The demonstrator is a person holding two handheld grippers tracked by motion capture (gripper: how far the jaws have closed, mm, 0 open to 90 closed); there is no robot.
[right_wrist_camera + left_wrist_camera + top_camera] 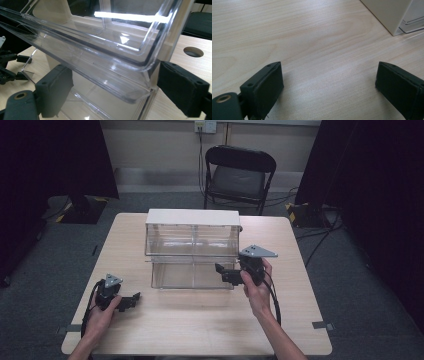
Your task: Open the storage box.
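Observation:
A clear plastic drawer cabinet [192, 247] with a white top stands in the middle of the wooden table [200, 325]. My right gripper [224, 272] is at its front right corner. In the right gripper view the right gripper [115, 87] is open, and the front lip of a transparent drawer [100, 50] passes between its jaws without being clamped. My left gripper [134, 299] rests low on the table at the front left, apart from the cabinet. Seen in its own view, the left gripper [328, 85] is open over bare wood, with the cabinet's white corner [389, 12] at the upper right.
A black folding chair [239, 175] stands behind the table. The tabletop has a round cable hole [193, 51] near the cabinet's right side. Dark curtains hang at both sides, and cables lie on the grey floor at the right.

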